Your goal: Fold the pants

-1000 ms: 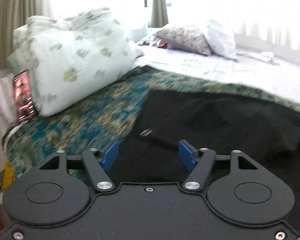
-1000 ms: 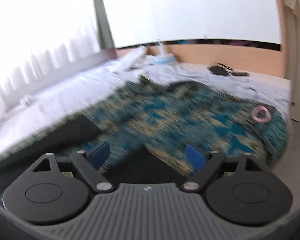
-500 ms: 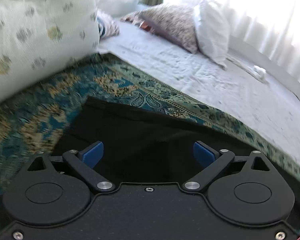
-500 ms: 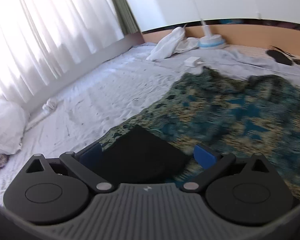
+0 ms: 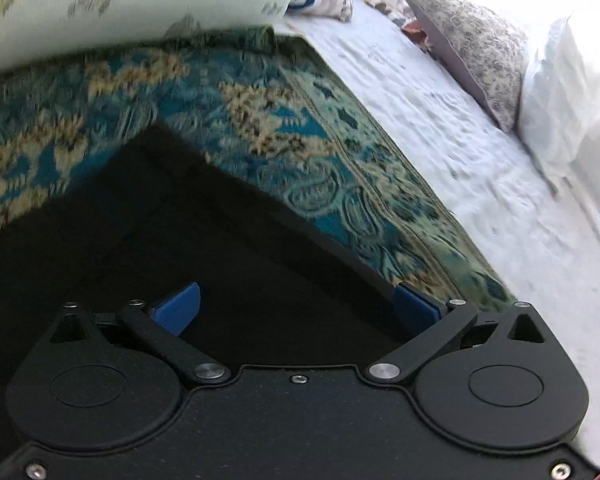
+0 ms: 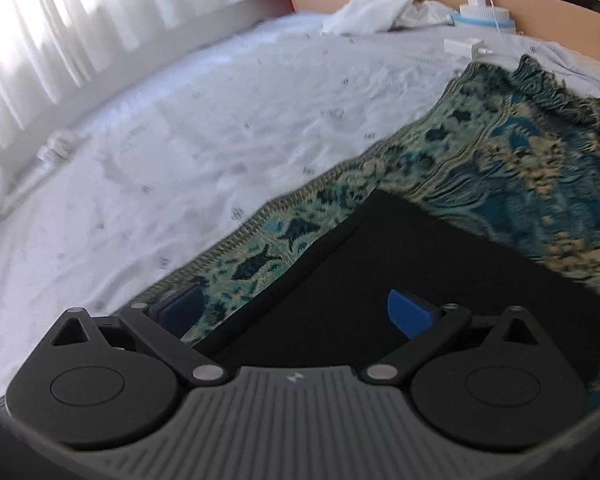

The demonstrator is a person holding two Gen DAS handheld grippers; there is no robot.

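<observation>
Both claws tilt down over the black pants (image 5: 228, 264), left claw (image 5: 296, 304) and right claw (image 6: 292, 308) each spread wide, jaws just opened further, gripping nothing. One rug (image 6: 500, 168) lies under one pair of pants.

Ahead of me a teal and gold patterned blanket (image 5: 260, 120) lies across a bed with a white sheet (image 6: 172, 152). A grey speckled pillow (image 5: 472, 44) leans against a white pillow (image 5: 560, 92). White curtains (image 6: 60, 24), a crumpled white cloth (image 6: 372, 6) and a white charger (image 6: 464, 46) sit farther off.
</observation>
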